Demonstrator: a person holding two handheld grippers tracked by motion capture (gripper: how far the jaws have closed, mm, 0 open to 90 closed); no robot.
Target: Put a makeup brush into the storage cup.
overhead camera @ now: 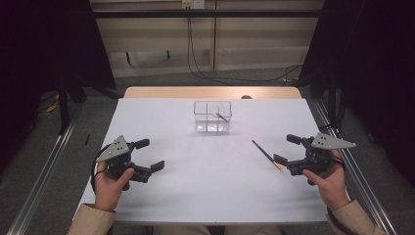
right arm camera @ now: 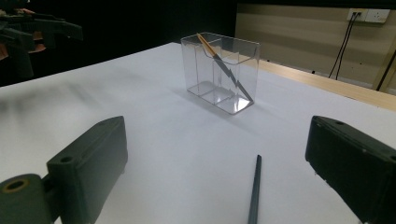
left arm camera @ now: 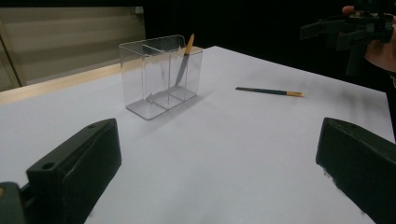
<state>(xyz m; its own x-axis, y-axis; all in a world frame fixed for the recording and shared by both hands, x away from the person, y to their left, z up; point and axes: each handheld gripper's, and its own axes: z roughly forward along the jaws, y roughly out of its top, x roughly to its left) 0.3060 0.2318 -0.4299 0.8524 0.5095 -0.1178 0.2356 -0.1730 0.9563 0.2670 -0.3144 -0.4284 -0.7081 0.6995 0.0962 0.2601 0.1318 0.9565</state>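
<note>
High view is showing the right gripper [overhead camera: 288, 151] sitting near the right edge of the white table [overhead camera: 205, 191], jaws spread wide and holding nothing. The loose pencil [overhead camera: 267, 155] is lying flat on the table right by it, its orange end just beside the nearer jaw tip and the dark end pointing away toward the clear organizer [overhead camera: 212, 117].

In the right gripper view the pencil [right arm camera: 254, 191] is running up from the bottom edge between the two open jaws, closer to the right-hand one, not touching either as far as I can tell. Straight ahead and well beyond it, the organizer [right arm camera: 222, 72] is standing upright with a second pencil [right arm camera: 219, 58] leaning diagonally inside one compartment.

The left gripper [overhead camera: 147, 155] is also resting with jaws spread, nothing pinched, well apart from the loose pencil. From the left gripper view the pencil [left arm camera: 270, 91] is lying ahead and off to the right, with the organizer [left arm camera: 161, 77] ahead and slightly left, and the right gripper [left arm camera: 348, 32] is hanging up in the top right corner.
</note>
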